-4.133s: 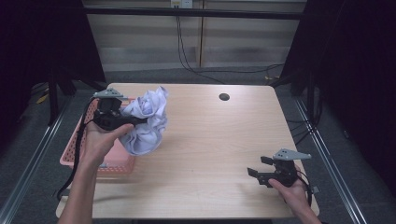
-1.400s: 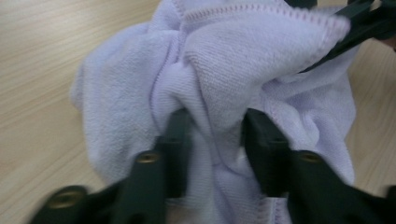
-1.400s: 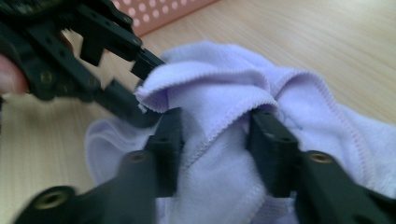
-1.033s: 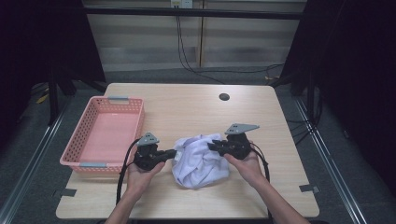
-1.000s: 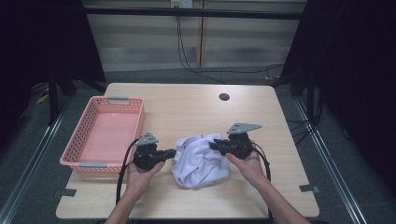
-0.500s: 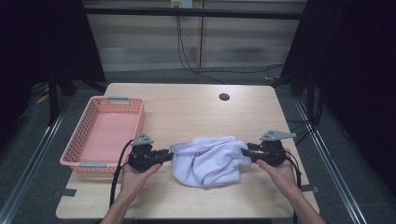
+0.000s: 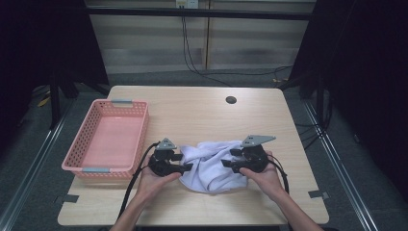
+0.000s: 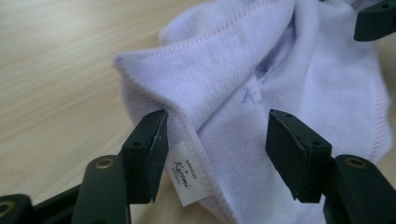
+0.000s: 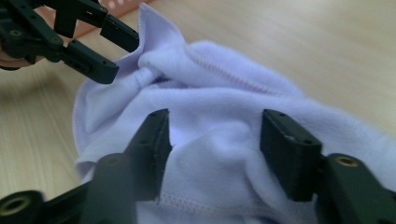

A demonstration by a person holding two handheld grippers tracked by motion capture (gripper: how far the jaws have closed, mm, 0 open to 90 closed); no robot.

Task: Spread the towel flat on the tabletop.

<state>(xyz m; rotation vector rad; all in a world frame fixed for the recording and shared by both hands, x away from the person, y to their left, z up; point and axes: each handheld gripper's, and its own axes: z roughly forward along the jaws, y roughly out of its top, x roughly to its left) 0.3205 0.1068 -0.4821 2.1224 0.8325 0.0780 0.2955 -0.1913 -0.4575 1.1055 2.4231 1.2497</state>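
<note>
Your towel point(image 7: 211, 163) lies bunched on the near half of the table point(image 7: 202, 110), between your two grippers and well right of the pink basket point(image 7: 108, 139). Your left gripper point(image 7: 185, 168) sits at the towel's left edge. In the left gripper view its jaws stand wide apart around a raised, hemmed fold, and a small white label point(image 8: 186, 179) hangs just beside the left jaw. Nothing is pinched there. Your right gripper point(image 7: 226, 163) sits at the towel's right side. In the right gripper view its jaws are also spread, with a soft ridge of cloth lying between them. Farther off in that view, the left gripper's jaws reach to a bunched corner of the towel. Both your hands rest low on the table, close in front of you.
</note>
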